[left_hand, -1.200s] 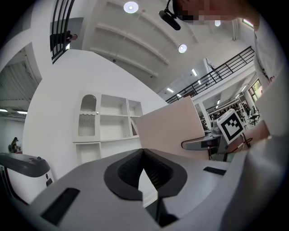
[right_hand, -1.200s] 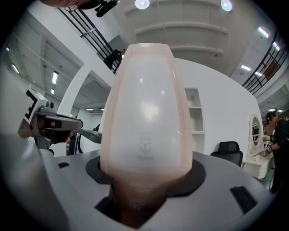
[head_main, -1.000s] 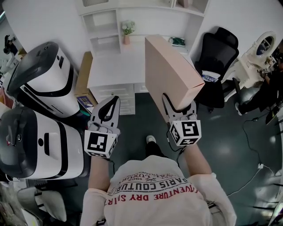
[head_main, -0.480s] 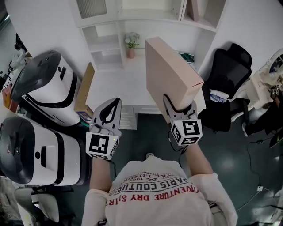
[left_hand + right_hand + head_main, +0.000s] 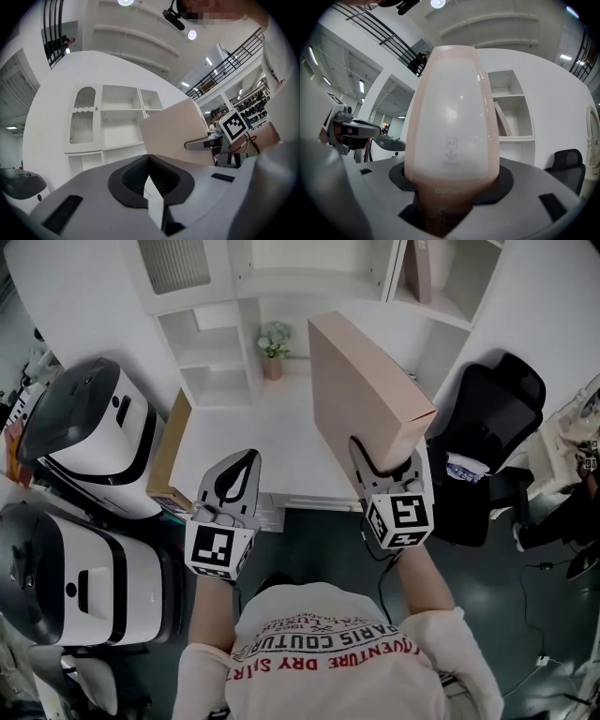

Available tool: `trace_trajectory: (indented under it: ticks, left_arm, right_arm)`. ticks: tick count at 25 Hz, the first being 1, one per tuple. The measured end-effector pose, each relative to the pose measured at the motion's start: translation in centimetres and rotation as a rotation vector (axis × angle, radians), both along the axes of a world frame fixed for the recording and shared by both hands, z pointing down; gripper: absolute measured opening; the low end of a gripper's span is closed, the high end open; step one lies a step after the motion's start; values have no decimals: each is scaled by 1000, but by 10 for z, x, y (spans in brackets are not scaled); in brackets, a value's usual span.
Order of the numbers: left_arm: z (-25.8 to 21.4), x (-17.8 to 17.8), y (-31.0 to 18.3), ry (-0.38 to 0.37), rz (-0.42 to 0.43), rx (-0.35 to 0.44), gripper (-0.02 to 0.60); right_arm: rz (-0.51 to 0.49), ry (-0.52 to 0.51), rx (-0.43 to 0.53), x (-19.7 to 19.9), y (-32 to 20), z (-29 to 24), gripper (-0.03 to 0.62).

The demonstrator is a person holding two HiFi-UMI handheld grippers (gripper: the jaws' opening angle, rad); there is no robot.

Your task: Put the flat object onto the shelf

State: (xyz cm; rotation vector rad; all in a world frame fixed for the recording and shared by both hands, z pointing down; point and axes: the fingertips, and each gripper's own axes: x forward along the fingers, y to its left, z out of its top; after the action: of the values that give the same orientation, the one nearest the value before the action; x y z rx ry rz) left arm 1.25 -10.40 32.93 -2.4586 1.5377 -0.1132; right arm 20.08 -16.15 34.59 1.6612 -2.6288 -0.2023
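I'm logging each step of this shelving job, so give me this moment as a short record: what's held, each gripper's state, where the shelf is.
held object: flat pinkish box, on edge, far end pointing toward the shelf
right gripper: shut on the box's near end
left gripper: shut, empty, apart from the box
shelf: white unit ahead, behind the desk
desk: white, small potted plant at its back
task state: box held in the air, not yet on the shelf

shelf (image 5: 319, 293) w/ book (image 5: 418, 268), desk (image 5: 253, 442) w/ flower pot (image 5: 273, 367)
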Motion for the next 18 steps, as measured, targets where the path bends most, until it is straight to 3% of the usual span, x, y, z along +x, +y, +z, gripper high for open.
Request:
trace_trajectory:
  ticks: [11, 18]
  left_arm:
    - [-30, -16, -81, -2, 74, 45, 11]
    - [-40, -45, -119, -23, 107, 60, 11]
  right_arm:
    - [86, 79, 36, -15, -74, -41, 293]
    - [153, 324, 93, -40, -120, -98, 295]
